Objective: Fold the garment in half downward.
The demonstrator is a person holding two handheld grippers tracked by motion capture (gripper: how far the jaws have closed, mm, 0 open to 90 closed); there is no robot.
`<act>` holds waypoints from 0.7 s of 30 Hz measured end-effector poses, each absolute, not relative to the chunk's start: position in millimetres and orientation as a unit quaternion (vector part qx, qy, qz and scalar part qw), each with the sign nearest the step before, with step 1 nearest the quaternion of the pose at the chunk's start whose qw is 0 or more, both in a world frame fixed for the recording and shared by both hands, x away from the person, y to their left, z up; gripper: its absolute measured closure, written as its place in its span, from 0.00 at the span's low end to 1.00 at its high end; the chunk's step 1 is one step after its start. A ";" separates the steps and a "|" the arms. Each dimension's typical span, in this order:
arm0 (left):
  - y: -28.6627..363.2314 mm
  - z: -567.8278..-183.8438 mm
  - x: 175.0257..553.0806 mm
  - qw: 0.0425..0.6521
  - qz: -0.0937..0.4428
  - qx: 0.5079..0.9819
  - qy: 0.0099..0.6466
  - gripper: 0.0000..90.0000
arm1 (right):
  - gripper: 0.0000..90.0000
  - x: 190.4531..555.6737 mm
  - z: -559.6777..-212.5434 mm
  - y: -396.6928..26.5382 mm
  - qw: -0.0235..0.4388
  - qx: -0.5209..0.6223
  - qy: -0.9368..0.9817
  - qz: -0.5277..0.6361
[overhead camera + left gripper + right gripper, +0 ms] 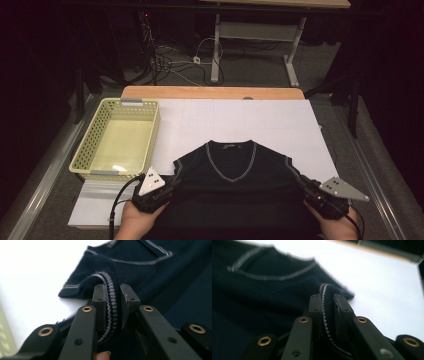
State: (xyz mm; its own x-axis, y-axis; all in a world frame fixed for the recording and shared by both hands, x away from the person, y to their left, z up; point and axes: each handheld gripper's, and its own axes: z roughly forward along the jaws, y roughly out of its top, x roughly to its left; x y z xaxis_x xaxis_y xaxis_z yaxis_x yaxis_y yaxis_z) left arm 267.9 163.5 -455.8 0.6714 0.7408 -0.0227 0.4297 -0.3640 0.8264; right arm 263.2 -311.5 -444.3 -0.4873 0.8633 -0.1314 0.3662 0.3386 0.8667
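Observation:
A dark navy V-neck vest (230, 185) with grey trim lies on the white table cover, neck pointing away from me. My left gripper (167, 187) is shut on the vest's ribbed left armhole edge (111, 302), which bulges up between the jaws. On the other side my right gripper (307, 190) is shut on the ribbed right armhole edge (327, 307). Both hands hold the garment at its sides near the table's front.
A pale yellow plastic basket (87, 145) stands at the table's left, with nothing in it. The white cover (250, 120) stretches behind the vest to the wooden back edge (210, 92). Cables and desk legs lie on the floor beyond.

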 end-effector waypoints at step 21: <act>171.3 -486.1 212.5 0.405 0.144 0.848 0.311 0.82 | 0.88 208.3 -482.0 -320.0 0.268 0.423 0.765 0.406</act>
State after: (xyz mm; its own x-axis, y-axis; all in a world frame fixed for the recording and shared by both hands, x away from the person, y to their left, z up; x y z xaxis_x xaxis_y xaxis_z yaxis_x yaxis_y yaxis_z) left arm 212.5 171.3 -486.1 0.7651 0.6439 -0.0071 0.4103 -0.4789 0.7761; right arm 208.3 -320.0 -482.0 -0.4983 0.8644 -0.0668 0.4295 0.3130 0.8471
